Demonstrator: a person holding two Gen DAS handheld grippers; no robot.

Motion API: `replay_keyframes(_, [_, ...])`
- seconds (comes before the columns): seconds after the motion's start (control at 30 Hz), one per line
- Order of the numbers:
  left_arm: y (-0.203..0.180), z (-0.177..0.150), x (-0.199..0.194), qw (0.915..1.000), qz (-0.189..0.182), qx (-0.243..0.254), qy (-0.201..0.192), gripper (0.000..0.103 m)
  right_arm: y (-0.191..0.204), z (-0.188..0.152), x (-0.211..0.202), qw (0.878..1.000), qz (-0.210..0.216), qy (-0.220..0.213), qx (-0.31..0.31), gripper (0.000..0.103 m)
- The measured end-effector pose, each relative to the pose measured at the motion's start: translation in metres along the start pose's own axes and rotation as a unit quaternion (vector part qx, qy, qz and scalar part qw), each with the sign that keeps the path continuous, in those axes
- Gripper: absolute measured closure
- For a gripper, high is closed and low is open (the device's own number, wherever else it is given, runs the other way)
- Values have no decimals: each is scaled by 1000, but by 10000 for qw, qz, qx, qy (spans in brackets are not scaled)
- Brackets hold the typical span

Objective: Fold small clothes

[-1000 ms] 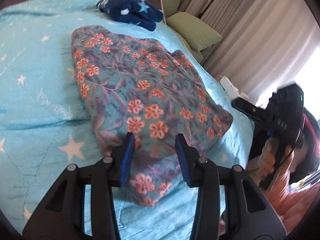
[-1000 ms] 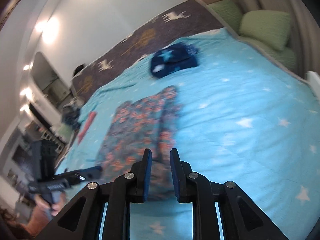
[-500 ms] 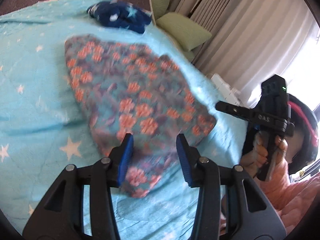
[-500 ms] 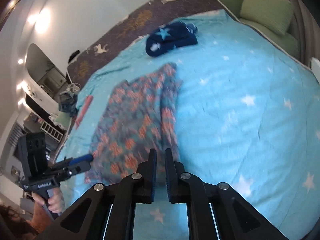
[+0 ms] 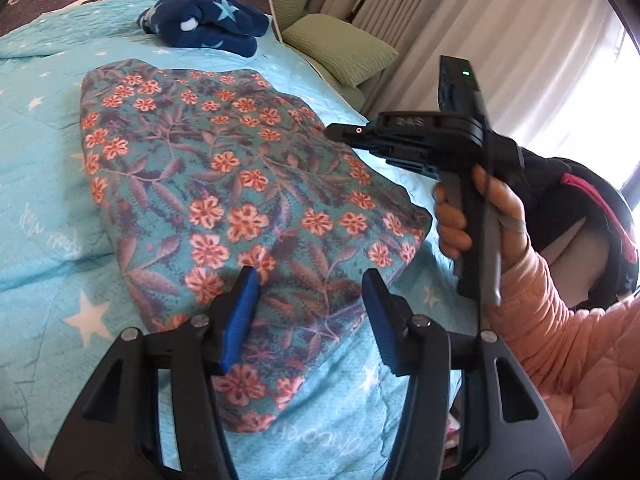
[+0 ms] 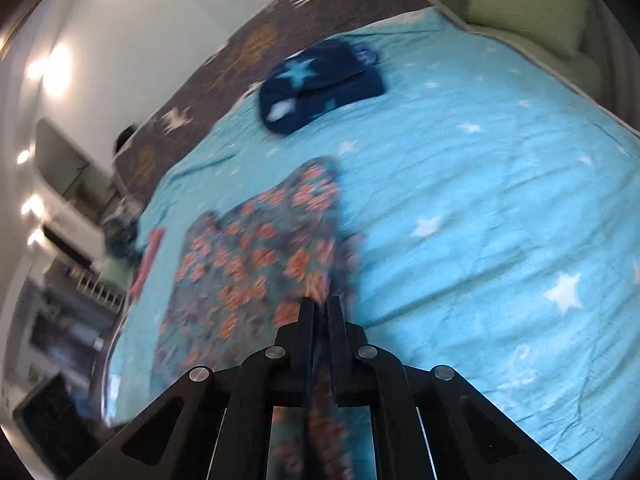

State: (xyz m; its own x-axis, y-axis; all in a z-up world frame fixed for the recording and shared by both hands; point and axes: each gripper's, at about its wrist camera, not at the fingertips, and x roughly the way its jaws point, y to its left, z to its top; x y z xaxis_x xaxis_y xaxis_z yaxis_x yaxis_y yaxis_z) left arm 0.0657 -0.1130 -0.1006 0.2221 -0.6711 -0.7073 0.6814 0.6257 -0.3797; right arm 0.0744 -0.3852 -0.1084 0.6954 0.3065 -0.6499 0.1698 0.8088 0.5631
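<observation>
We see the floral garment (image 5: 224, 200) lying folded on the bed (image 5: 44, 216), our left gripper (image 5: 308, 304) hovering over its near edge with fingers apart, while our right gripper (image 6: 321, 312) has its fingers pressed together.

Right claw (image 6: 322, 304) now closed, up off floral garment (image 5: 224, 200).
</observation>
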Motion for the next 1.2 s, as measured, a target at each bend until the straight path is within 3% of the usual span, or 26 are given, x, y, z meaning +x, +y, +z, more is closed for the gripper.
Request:
replay_keyframes(0.07, [-1, 0, 0, 10000, -1, 41, -4, 48, -15, 4, 1, 9977, -612, -128, 245, 100])
replay_keyframes(0.1, [-1, -1, -2, 10000, -8, 25, -18, 48, -26, 5, 2, 9969, -665, -72, 404, 100])
replay_keyframes(0.2, [0, -1, -2, 10000, -65, -27, -51, 47, -45, 4, -6, 9966, 19, 87, 819, 97])
replay_keyframes(0.33, [0, 0, -3, 9999, -41, -103, -25, 47, -2, 5, -36, 9993, 251, -224, -168, 96])
replay_keyframes(0.47, [-2, -1, -3, 9999, 64, -147, -58, 47, 43, 4, -28, 9936, 810, 76, -783, 92])
replay_keyframes(0.53, [-2, -2, -4, 9997, 78, -195, -101, 47, 47, -1, -4, 9943, 466, 605, -750, 92])
replay_keyframes(0.57, [-2, -2, -4, 9996, 85, -243, -128, 47, 40, -5, 11, 9948, 155, 805, -600, 98])
replay_keyframes(0.6, [-1, -2, -5, 9994, 93, -292, -145, 47, 30, -6, 17, 9957, 163, 786, -457, 103])
replay_keyframes(0.7, [-2, -2, -5, 9989, 161, -414, -169, 47, 4, -5, 11, 9953, 626, 700, 218, 103])
replay_keyframes(0.83, [-5, -1, -4, 9986, 296, -421, -135, 47, 15, -14, -12, 9986, 297, 415, -154, 100])
replay_keyframes(1.03, [-10, 3, -11, 9981, 392, -433, -182, 47, 11, -18, -50, 9989, 132, 77, -452, 80])
replay_keyframes(1.07, [-10, 5, -16, 9979, 438, -387, -273, 47, 10, -16, -53, 9989, 60, 19, -468, 69])
replay_keyframes(1.1, [-9, 9, -23, 9973, 522, -339, -392, 47, 9, -13, -54, 9990, 33, -15, -457, 51])
replay_keyframes(1.13, [-6, 12, -31, 9958, 669, -314, -545, 47, 7, -11, -56, 9991, 44, -56, -426, 42])
replay_keyframes(1.17, [2, 17, -40, 9930, 876, -360, -710, 39, 6, -9, -56, 9992, 92, -88, -390, 28])
replay_keyframes(1.2, [10, 21, -46, 9902, 1033, -456, -820, 29, 5, -6, -55, 9992, 134, -102, -368, 23])
